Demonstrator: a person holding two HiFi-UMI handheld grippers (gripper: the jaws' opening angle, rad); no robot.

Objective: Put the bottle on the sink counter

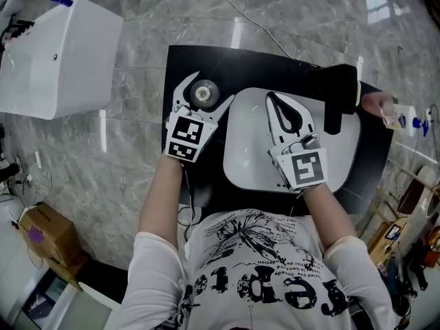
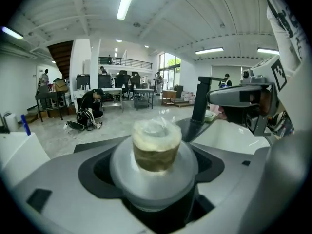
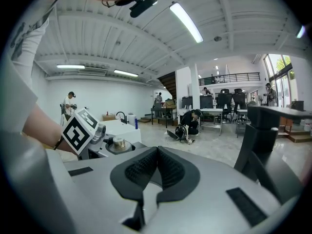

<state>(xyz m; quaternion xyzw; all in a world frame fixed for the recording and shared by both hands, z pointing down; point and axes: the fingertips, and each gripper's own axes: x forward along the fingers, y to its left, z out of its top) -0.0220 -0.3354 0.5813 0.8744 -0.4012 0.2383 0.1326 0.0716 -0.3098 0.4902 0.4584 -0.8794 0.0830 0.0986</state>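
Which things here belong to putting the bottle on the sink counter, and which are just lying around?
Belong to the job: bottle, over the black sink counter between the left gripper's open jaws; right gripper, shut, over the white basin.
Just lying about: white box, cardboard box and cable on the floor.

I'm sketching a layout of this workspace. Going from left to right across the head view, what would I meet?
white box → bottle → right gripper → black faucet
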